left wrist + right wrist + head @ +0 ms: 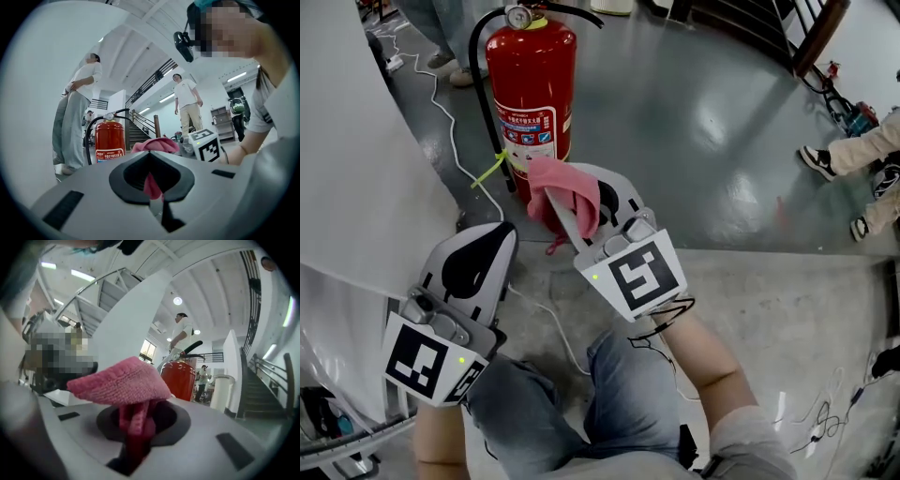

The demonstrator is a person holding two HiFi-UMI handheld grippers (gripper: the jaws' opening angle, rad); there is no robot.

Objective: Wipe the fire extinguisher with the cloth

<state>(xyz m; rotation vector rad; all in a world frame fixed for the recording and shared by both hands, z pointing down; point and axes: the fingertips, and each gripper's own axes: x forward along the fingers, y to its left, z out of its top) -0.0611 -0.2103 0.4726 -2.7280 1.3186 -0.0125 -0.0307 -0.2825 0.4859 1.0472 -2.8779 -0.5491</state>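
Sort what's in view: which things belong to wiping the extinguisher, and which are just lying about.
For the job:
- fire extinguisher, standing on the floor
- pink cloth, clamped in the right hand-held gripper

Just lying about:
- white cable trailing across the floor
- bystander's sneaker at the far right
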